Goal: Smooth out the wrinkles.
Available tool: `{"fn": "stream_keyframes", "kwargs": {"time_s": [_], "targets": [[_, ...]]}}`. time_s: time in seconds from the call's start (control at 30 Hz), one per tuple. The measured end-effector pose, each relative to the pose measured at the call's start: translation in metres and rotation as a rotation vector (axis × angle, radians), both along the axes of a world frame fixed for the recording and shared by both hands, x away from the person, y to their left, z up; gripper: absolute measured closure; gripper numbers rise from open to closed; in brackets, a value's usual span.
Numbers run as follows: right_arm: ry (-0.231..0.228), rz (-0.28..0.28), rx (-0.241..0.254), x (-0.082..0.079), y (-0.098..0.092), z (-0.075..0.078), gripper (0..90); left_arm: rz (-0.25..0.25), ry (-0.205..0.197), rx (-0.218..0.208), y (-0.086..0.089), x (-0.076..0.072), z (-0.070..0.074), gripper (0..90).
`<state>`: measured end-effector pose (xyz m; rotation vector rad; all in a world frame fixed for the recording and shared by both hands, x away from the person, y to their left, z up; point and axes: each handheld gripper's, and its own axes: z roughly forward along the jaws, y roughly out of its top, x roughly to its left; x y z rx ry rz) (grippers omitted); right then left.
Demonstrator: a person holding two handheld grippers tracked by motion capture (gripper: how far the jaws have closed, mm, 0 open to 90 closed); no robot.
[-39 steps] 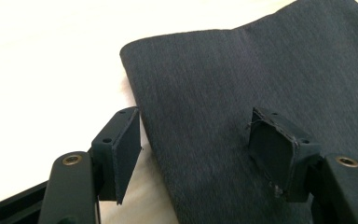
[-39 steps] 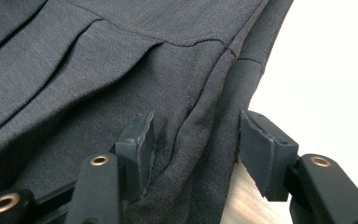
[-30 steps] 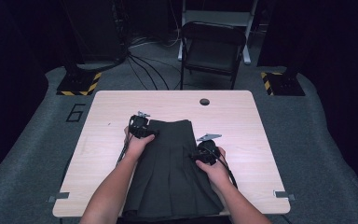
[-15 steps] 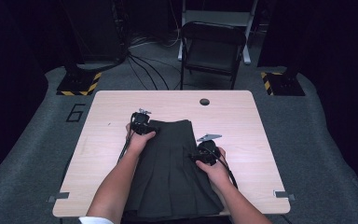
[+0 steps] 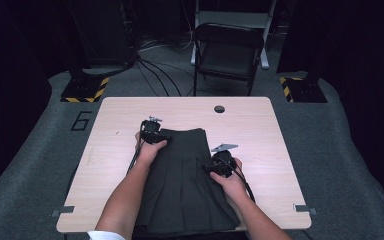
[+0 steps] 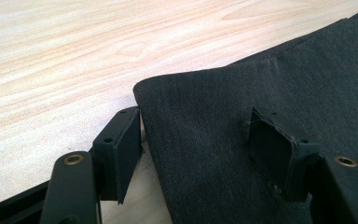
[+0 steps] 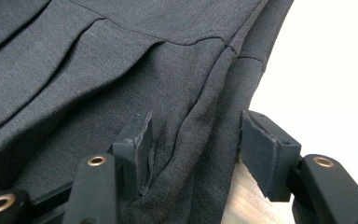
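Note:
A dark grey pleated skirt (image 5: pixel 180 180) lies flat on the pale wooden table (image 5: pixel 265 135), its waistband toward the far side. My left gripper (image 5: pixel 150 131) is at the skirt's far left corner. In the left gripper view it (image 6: pixel 196 126) stands open astride that corner of the skirt (image 6: pixel 261 70), one jaw over bare wood (image 6: pixel 74 46), the other over cloth. My right gripper (image 5: pixel 219 163) is at the skirt's right edge. In the right gripper view it (image 7: pixel 193 126) is open around a loose fold of the skirt (image 7: pixel 98 70), with the pads not pressing on the fold.
A round hole (image 5: pixel 219 108) sits near the table's far edge. Beyond the table stands a dark folding chair (image 5: pixel 227 55), with cables and yellow-black striped stand bases (image 5: pixel 85 90) on the grey floor. The skirt's hem hangs over the near table edge.

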<state>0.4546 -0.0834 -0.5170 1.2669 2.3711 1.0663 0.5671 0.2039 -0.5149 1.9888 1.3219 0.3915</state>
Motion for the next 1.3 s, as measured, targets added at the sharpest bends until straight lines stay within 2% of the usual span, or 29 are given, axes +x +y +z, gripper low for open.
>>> {"fn": "stream_keyframes", "kwargs": {"time_s": [0.1, 0.2, 0.3, 0.73, 0.97, 1.07, 1.3], "targets": [[-0.003, 0.003, 0.001, 0.0001, -0.0001, 0.0000, 44.6, -0.007, 0.015, -0.003, 0.0009, 0.0007, 0.0008, 35.4], [0.002, 0.000, 0.000, -0.0003, -0.0001, 0.0002, 44.4, 0.008, 0.011, -0.008, 0.0000, 0.0008, 0.0007, 37.1], [0.002, 0.002, 0.002, -0.0003, -0.0001, 0.0001, 44.4, -0.006, 0.012, -0.003, 0.0009, 0.0014, 0.0010, 37.7], [0.005, -0.002, 0.004, -0.0011, 0.0006, 0.0000, 43.7, 0.011, 0.022, -0.014, 0.0019, 0.0026, 0.0016, 43.1], [0.003, -0.001, 0.000, -0.0012, 0.0005, -0.0002, 43.5, 0.027, 0.039, -0.046, 0.0026, 0.0026, 0.0025, 48.6], [0.002, 0.001, 0.003, -0.0012, 0.0004, -0.0003, 43.5, 0.039, 0.038, -0.060, 0.0027, 0.0028, 0.0026, 50.5], [0.002, 0.003, 0.001, -0.0013, 0.0003, -0.0004, 43.4, 0.032, 0.023, -0.045, 0.0034, 0.0021, 0.0079, 56.4]]}}
